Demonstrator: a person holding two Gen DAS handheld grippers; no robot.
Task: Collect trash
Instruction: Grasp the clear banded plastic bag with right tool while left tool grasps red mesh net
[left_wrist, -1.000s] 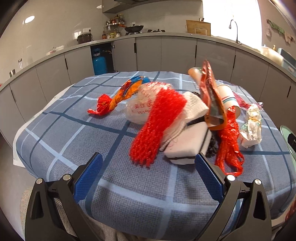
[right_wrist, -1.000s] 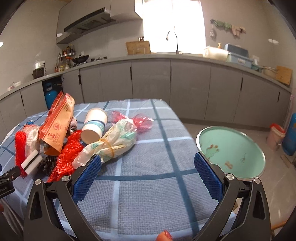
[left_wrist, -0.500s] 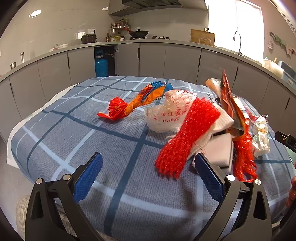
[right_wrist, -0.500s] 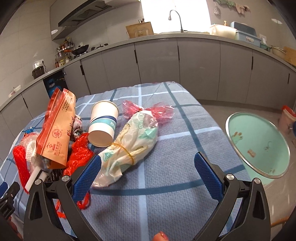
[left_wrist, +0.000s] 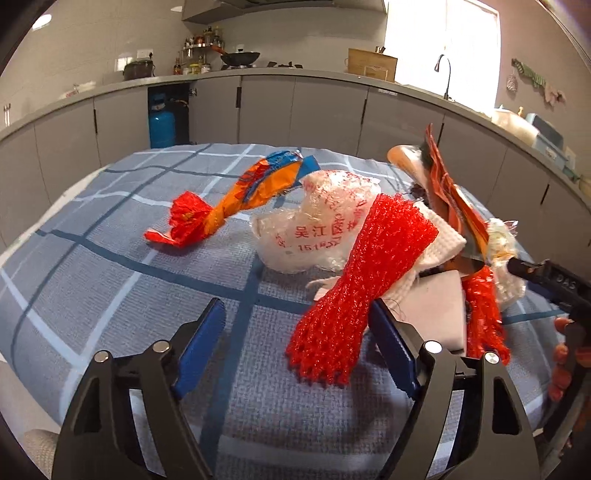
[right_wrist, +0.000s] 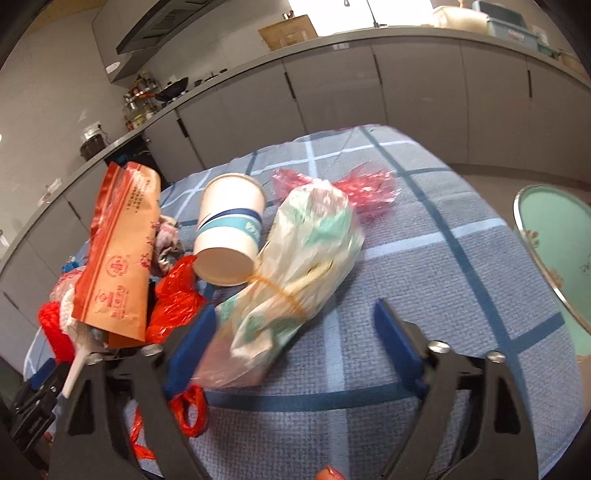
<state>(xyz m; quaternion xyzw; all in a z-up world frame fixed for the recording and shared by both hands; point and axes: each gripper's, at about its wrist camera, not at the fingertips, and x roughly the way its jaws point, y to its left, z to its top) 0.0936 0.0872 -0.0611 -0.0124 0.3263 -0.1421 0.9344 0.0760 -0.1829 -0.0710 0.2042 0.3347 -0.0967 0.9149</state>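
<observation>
Trash is heaped on a blue checked tablecloth (left_wrist: 110, 280). In the left wrist view a red foam net (left_wrist: 365, 280) lies between the fingers of my left gripper (left_wrist: 299, 347), close by the right pad; the jaws are closing and no pad presses on it. Behind it lie a printed clear bag (left_wrist: 317, 229) and an orange wrapper (left_wrist: 236, 199). In the right wrist view a tied pale plastic bag (right_wrist: 295, 280) lies between the fingers of my right gripper (right_wrist: 291, 343), next to the left pad; these jaws are closing too. A paper cup (right_wrist: 229, 236) and an orange pouch (right_wrist: 118, 254) lie to its left.
A white foam block (left_wrist: 436, 310), red plastic bags (right_wrist: 173, 295) and a pink wrapper (right_wrist: 365, 188) are in the heap. A green-rimmed bin (right_wrist: 554, 236) stands off the table's right edge. Grey kitchen cabinets (left_wrist: 295, 107) run behind.
Both grippers moved forward and down toward the trash. Their jaws have narrowed. The red net now sits between the left fingers, the tied bag between the right ones.
</observation>
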